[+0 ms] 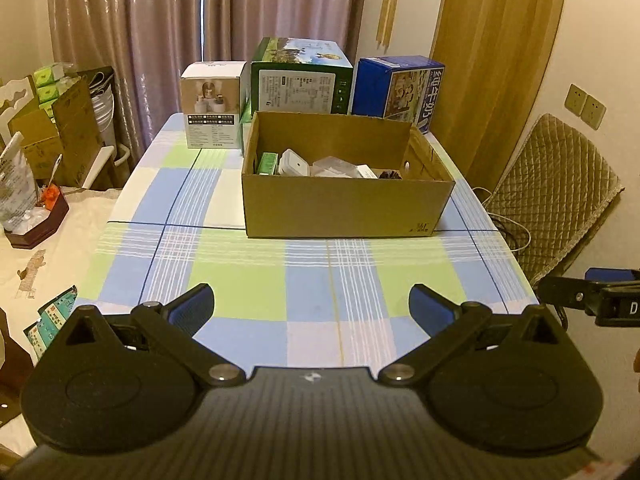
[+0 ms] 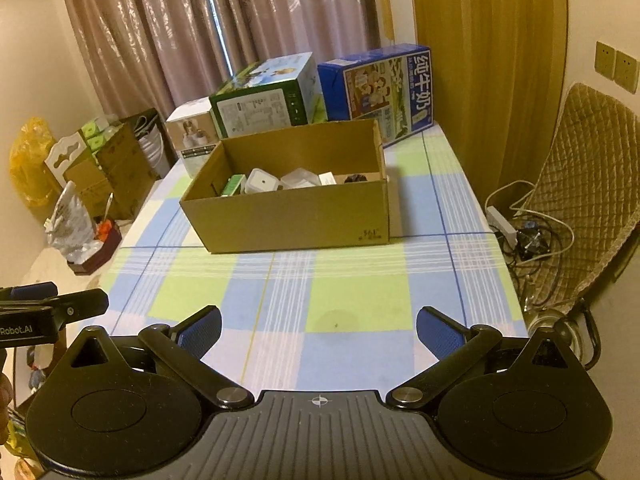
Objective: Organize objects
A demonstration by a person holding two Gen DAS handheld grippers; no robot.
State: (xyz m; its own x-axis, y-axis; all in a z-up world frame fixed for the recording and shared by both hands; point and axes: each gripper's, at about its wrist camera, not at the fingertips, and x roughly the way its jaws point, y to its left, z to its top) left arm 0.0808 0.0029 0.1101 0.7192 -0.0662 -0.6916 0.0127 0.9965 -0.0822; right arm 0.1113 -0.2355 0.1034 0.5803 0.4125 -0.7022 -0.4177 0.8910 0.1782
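Cardboard box [image 1: 344, 208] well beyond both grippers' spread fingers [image 1: 192, 306]

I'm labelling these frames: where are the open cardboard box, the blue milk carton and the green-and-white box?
cardboard box [image 1: 340, 208], left wrist view, front wall.
blue milk carton [image 2: 376, 88], right wrist view, printed front face.
green-and-white box [image 1: 296, 90], left wrist view, label face.

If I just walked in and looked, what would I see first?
Probably the open brown cardboard box in the middle of the blue, green and white checked tablecloth, with small white and green things inside. Behind it, at the table's far end, stand three printed cartons: a white one, a green one and a blue one. Close up, the left gripper and right gripper are both open and empty.
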